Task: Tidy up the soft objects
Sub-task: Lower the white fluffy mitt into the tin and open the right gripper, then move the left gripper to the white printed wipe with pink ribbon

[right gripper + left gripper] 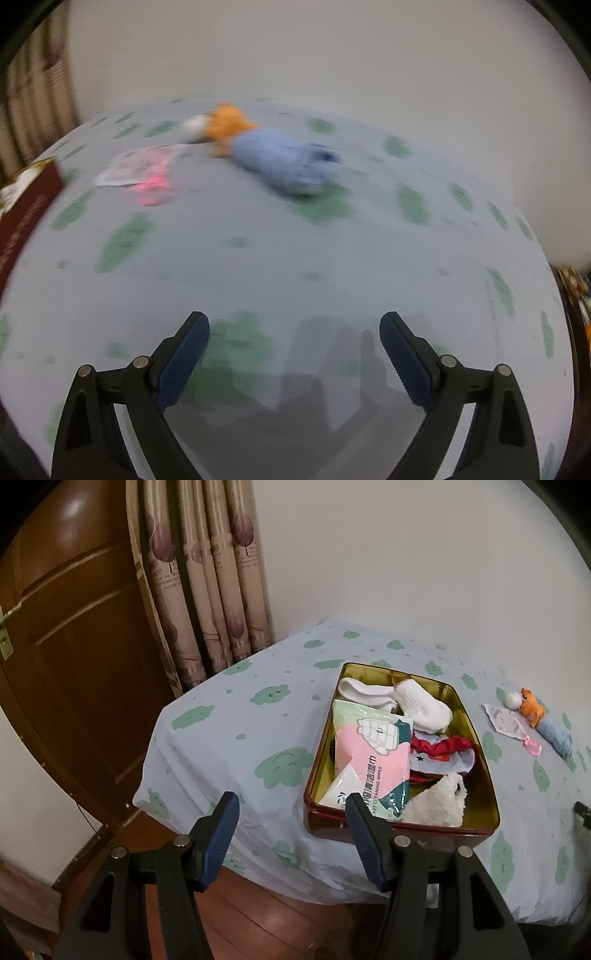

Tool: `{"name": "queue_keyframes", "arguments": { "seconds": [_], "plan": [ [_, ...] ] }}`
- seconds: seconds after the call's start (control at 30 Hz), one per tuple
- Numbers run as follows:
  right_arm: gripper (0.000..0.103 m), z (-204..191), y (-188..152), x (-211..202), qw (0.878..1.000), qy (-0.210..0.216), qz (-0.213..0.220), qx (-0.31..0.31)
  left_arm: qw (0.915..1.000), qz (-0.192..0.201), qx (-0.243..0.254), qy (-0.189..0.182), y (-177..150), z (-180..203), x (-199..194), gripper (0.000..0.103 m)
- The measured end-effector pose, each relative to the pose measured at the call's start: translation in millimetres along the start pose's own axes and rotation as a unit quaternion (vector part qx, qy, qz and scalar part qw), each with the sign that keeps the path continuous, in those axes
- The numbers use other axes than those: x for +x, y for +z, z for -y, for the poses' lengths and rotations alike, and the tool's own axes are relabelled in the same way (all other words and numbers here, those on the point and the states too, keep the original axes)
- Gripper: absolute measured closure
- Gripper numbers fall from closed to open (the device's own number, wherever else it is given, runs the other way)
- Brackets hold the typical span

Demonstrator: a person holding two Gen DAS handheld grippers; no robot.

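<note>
Soft objects partly sorted: white socks (399, 701), wipes pack (373, 757), red cloth (443, 747) and cream plush (439, 801) lying inside tin (480, 775) near bed (240, 738) front edge. Orange plush (225, 123), blue cloth (280, 160), patterned pouch (136, 170) waiting outside, toward far edge. Left tongs (291, 805) gaping midway, holding nothing; right tongs (295, 325) standing wide, empty.

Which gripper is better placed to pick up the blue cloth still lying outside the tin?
Probably the right gripper: open, empty, with the blue cloth ahead of it. The left gripper sits at the tin's near corner, with the cloth beyond the tin.
</note>
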State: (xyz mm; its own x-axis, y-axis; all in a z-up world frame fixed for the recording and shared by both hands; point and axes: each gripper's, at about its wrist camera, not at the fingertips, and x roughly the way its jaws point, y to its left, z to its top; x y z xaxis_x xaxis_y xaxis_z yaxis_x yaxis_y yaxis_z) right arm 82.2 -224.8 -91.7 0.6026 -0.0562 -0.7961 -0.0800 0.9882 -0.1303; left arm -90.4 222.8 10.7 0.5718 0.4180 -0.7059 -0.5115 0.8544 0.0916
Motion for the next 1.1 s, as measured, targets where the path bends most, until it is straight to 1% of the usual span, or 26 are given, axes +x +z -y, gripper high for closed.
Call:
{"name": "queue_keyframes", "arguments": {
  "seconds": [0.07, 0.1, 0.13, 0.2, 0.3, 0.37, 0.4, 0.43, 0.5, 0.57, 0.63, 0.77, 0.87, 1.0, 1.1],
  "plan": [
    [0.011, 19, -3, 5, 1.000, -0.030, -0.002, 0.010, 0.9999, 0.007, 0.011, 0.006, 0, 4, -3, 0.042],
    [0.011, 28, -3, 7, 0.999, -0.027, -0.003, 0.019, 0.9997, 0.012, 0.017, 0.009, 0, 7, -5, 0.042],
    [0.011, 35, -3, 7, 0.999, -0.015, -0.002, 0.036, 0.9994, 0.018, 0.025, 0.014, 0, 11, -8, 0.042],
    [0.010, 41, -2, 8, 0.999, -0.011, 0.001, 0.047, 0.9988, 0.025, 0.037, 0.020, 0, 17, -11, 0.042],
    [0.010, 39, -1, 12, 0.999, -0.013, -0.005, 0.041, 0.9987, 0.021, 0.046, 0.002, 1, 29, -16, 0.042],
    [0.007, 39, -2, 11, 0.999, -0.011, -0.004, 0.039, 0.9984, 0.017, 0.049, -0.021, 5, 41, -21, 0.042],
    [0.004, 40, -4, 10, 0.999, -0.008, -0.004, 0.040, 0.9982, 0.017, 0.050, -0.027, 6, 46, -22, 0.042],
    [0.004, 41, -5, 10, 0.999, -0.007, -0.004, 0.041, 0.9977, 0.016, 0.054, -0.036, 8, 54, -24, 0.042],
    [0.003, 41, -8, 8, 0.999, -0.005, -0.005, 0.042, 0.9961, 0.021, 0.070, -0.049, 11, 73, -28, 0.042],
    [0.003, 40, -8, 10, 0.999, 0.002, -0.009, 0.042, 0.9941, 0.024, 0.092, -0.052, 14, 94, -32, 0.041],
    [0.002, 40, -7, 10, 0.999, 0.004, -0.008, 0.042, 0.9914, 0.025, 0.111, -0.066, 17, 116, -34, 0.041],
    [0.002, 40, -6, 13, 0.999, 0.018, -0.013, 0.041, 0.9866, 0.026, 0.140, -0.080, 22, 154, -35, 0.041],
    [0.002, 40, -5, 13, 0.999, 0.026, -0.014, 0.043, 0.9831, 0.017, 0.158, -0.091, 23, 180, -30, 0.041],
    [0.001, 41, -5, 15, 0.998, 0.026, -0.019, 0.045, 0.9794, 0.013, 0.179, -0.094, 24, 209, -24, 0.041],
    [0.001, 44, -5, 17, 0.998, 0.036, -0.027, 0.054, 0.9765, 0.008, 0.192, -0.097, 24, 231, -17, 0.041]
  ]
}}
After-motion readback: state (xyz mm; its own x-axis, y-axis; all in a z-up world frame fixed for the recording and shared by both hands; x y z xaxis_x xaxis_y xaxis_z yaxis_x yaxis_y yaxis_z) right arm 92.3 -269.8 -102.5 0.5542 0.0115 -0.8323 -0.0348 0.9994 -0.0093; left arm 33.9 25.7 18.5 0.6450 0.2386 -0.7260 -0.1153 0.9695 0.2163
